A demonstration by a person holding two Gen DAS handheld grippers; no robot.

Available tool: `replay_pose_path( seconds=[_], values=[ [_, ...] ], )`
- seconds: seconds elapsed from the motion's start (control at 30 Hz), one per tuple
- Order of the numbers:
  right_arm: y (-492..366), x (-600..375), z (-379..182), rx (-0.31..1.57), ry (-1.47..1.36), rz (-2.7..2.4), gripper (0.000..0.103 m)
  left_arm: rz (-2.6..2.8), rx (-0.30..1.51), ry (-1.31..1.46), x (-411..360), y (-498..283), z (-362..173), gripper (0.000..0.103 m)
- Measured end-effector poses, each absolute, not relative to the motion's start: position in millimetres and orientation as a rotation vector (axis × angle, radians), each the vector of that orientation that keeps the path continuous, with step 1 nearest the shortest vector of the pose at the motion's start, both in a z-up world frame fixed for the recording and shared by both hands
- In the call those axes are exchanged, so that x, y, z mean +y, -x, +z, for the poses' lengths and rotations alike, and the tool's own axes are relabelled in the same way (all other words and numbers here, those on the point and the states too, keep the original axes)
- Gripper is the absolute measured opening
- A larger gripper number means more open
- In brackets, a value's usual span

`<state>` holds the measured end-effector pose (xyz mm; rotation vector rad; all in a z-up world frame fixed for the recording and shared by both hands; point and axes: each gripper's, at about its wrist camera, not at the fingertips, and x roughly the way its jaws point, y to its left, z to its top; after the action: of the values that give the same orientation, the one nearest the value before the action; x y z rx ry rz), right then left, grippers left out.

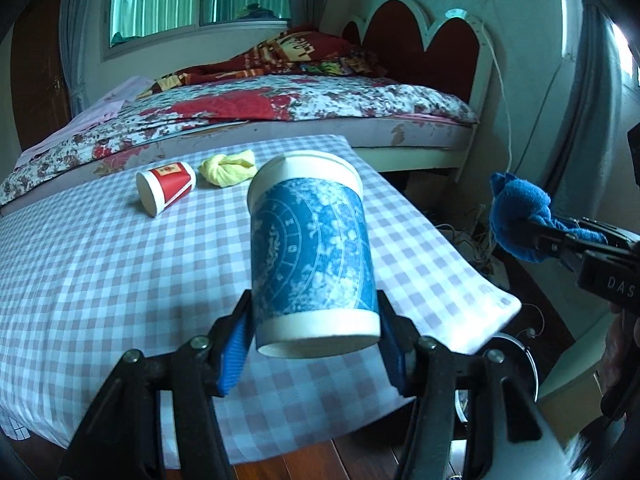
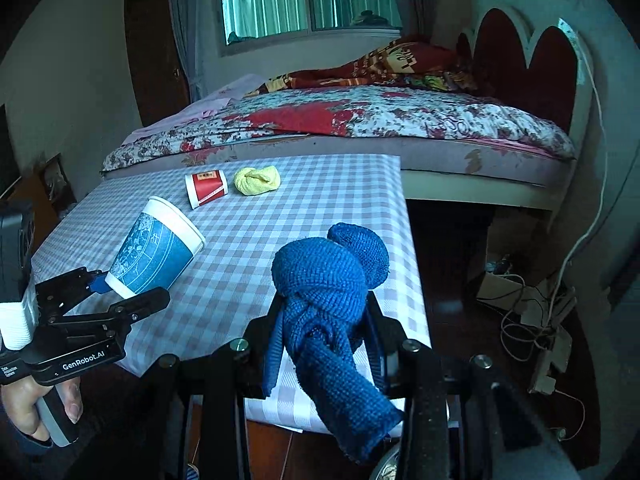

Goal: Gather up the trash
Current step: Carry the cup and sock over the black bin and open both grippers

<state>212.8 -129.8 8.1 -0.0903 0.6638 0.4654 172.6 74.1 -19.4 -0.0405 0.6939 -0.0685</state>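
Above the checked worktop (image 1: 100,280), the left gripper (image 1: 316,320) has its jaws clamped low on a blue cup (image 1: 312,248), the right gripper (image 2: 324,320) pinching a knotted blue cloth (image 2: 324,280); the cup, held only near its base, could tip free.

Your table (image 2: 328,208): lilac-and-white checked cloth | red paper cup (image 2: 206,188) on its side toward 11 o'clock at the far edge | knotted yellow cloth (image 2: 257,179) just beside it at its 3 o'clock, apart
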Motion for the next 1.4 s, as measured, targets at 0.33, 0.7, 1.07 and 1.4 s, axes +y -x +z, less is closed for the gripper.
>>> replay_pose_path(
  seconds=[0.33,0.7,1.07,1.4],
  values=[
    [-173,-192,0,0.661,0.037,0.383,0.038,-0.168,0.681,-0.003,20,-150,-21,0.057],
    [-142,-263,-26,0.706,0.014,0.289,0.038,-0.351,0.721,-0.071,-54,-137,-41,0.057],
    [-132,-319,-75,0.797,-0.015,0.237,0.038,-0.531,0.827,-0.151,-124,-135,-77,0.057],
    [-139,-340,-129,0.917,-0.008,0.243,0.039,-0.623,0.959,-0.189,-156,-145,-120,0.057]
  ],
)
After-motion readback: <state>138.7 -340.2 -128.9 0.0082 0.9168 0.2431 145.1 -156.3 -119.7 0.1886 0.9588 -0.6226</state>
